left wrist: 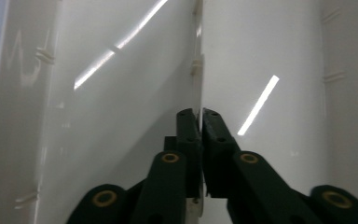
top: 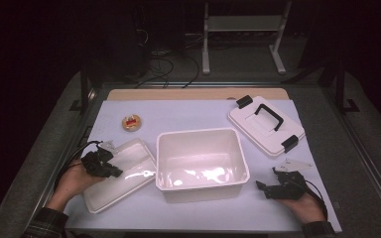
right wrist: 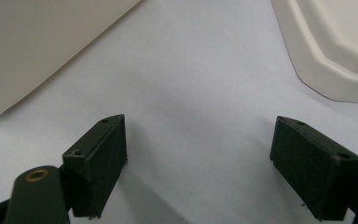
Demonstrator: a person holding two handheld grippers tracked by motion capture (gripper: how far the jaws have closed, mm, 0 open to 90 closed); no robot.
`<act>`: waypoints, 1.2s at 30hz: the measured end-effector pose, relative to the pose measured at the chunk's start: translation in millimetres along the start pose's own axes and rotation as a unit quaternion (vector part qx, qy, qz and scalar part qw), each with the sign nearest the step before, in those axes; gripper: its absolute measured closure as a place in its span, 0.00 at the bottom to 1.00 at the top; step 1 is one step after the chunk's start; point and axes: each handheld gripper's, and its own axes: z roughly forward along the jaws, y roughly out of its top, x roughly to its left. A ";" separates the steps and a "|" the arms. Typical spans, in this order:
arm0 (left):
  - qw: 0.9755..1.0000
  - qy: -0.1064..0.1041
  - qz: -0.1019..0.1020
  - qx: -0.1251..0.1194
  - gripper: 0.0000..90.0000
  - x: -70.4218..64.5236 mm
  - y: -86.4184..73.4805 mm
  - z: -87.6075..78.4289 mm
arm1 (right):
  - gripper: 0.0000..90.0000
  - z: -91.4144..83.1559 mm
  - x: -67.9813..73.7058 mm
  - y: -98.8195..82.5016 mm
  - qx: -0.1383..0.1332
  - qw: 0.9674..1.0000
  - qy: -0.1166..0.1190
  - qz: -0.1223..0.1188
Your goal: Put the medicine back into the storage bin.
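Low, left hand-held gripper [top: 110, 168] pinches tray [top: 129, 174] divider.

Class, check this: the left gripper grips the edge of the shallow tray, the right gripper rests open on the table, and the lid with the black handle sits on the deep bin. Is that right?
Not quite. The lid lies on the table behind and to the right of the bin, which stands open, as the high view shows. The rest holds: the left gripper grips the tray edge, and the right gripper rests open.
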 end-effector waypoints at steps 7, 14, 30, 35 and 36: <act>1.000 0.010 -0.013 -0.020 0.53 5.5 7.8 -17.2 | 0.20 0.0 0.0 0.0 0.000 1.000 0.000 0.000; 0.999 0.027 -0.013 -0.032 0.29 14.5 23.6 -35.9 | 0.20 0.0 0.0 0.0 0.000 1.000 0.000 0.001; 0.997 0.053 -0.036 -0.031 0.04 53.7 72.0 -44.4 | 0.20 0.0 -0.1 0.0 0.001 1.000 0.000 0.001; 0.997 0.062 -0.037 -0.031 0.05 65.8 89.5 -41.7 | 0.20 -0.1 -0.1 0.0 0.000 1.000 0.000 0.002; 0.997 0.064 -0.038 -0.031 0.05 68.2 92.9 -40.6 | 0.20 -0.1 -0.1 0.0 0.000 1.000 0.000 0.002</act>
